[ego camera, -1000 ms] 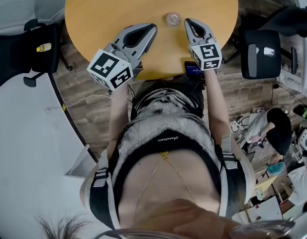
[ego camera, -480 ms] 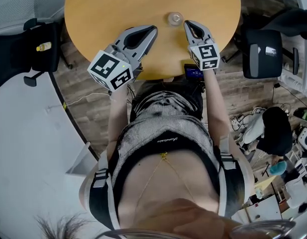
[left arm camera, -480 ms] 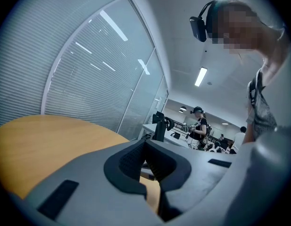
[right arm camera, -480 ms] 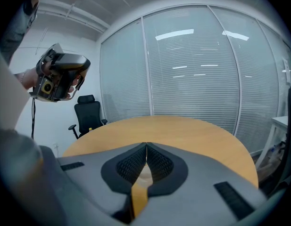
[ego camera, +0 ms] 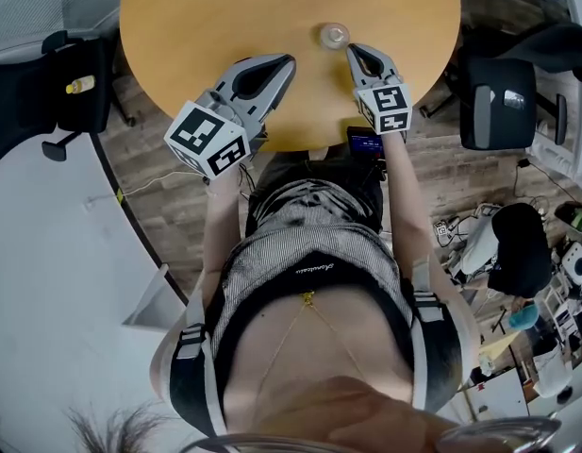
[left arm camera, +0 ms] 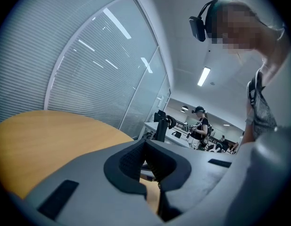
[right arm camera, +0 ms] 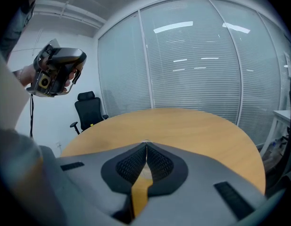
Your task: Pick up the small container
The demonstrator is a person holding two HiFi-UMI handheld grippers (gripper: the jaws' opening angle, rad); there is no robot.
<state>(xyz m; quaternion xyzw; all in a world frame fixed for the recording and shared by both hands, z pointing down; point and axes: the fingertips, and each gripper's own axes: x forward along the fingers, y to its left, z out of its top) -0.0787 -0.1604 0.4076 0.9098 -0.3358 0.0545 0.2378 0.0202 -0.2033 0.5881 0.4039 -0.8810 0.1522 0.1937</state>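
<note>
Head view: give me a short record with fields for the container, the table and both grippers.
container: small, clear, round; stands on the table, not held
table: round, wooden top
right gripper: jaws together, nothing between them; tips close to the container
left gripper: jaws together, nothing between them; over the table, farther from the container
task state: container not yet picked up

Bright and even indoors, lit from ceiling strip lights [left arm camera: 204, 76] mirrored as streaks on the blinded glass wall [right arm camera: 197, 60], with faint shadows on the counter [ego camera: 206, 17], heavy fisheye bending and dark corners in both gripper views, nearby fingers [right arm camera: 132, 166] slightly soft close to the lens.
</note>
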